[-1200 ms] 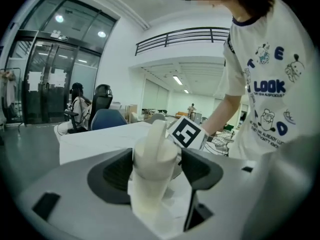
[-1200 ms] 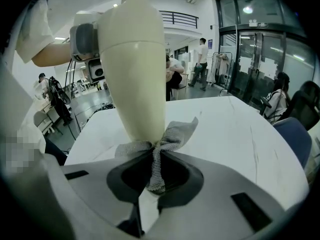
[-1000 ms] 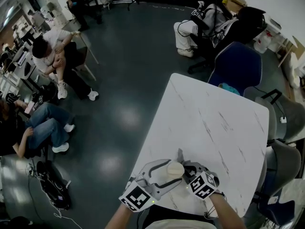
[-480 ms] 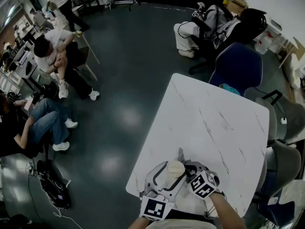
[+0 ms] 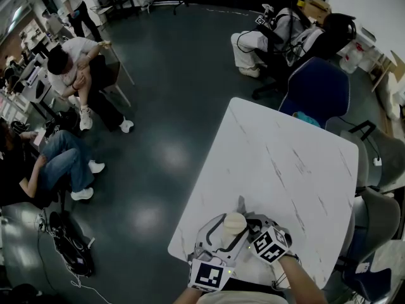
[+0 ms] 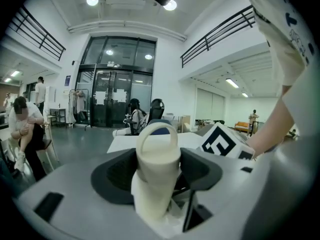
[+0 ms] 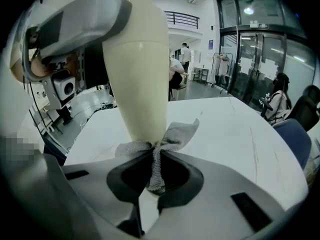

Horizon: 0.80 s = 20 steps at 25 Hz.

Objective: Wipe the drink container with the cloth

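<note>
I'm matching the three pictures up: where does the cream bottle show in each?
Head view: cream bottle low centre, near the bottom edge.
Left gripper view: centre, between the fingers.
Right gripper view: upper left, above the cloth.
Shared landmark: the white table.

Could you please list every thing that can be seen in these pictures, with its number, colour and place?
bottle: 1, cream, at the table's near edge, between the left jaws
cloth: 1, grey, against the bottle's lower part, pinched by the right jaws
table: 1, white with grey veins, centre right
blue chair: 1, at the table's far end
grey chairs: 2, right of the table
people: several, at the left and the far side
bag: 1, black, on the floor at the left
left hand-held gripper: 1, grey, shut on the bottle
right hand-held gripper: 1, grey, shut on the cloth
</note>
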### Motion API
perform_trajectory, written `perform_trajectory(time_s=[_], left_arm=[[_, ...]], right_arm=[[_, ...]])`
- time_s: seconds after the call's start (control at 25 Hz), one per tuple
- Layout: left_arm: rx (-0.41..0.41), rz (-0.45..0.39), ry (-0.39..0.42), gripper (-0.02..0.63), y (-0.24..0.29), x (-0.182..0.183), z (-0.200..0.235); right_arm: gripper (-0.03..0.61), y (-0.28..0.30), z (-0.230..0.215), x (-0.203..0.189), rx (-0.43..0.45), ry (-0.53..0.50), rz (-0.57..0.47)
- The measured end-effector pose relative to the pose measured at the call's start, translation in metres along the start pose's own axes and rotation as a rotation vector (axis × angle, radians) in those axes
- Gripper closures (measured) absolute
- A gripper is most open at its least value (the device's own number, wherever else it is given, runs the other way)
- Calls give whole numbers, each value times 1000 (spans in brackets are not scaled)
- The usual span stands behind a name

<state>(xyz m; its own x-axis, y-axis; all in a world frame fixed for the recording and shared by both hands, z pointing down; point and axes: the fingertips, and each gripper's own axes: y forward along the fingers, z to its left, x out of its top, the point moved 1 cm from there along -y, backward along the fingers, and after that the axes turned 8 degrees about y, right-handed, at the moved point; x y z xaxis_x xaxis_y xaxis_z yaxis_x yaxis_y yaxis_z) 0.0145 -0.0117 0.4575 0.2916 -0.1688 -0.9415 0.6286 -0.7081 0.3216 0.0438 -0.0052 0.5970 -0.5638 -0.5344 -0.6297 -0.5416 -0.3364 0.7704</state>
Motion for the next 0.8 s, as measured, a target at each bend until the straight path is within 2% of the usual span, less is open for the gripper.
perform_trajectory(time_s=[0.44, 0.8], left_arm=[[-186, -37, 66, 336, -1, -1, 3], [-342, -69, 121, 336, -5, -2, 7]], right_arm=[[535, -10, 4, 11, 29, 30, -45], [535, -37, 9, 39, 57, 35, -114]])
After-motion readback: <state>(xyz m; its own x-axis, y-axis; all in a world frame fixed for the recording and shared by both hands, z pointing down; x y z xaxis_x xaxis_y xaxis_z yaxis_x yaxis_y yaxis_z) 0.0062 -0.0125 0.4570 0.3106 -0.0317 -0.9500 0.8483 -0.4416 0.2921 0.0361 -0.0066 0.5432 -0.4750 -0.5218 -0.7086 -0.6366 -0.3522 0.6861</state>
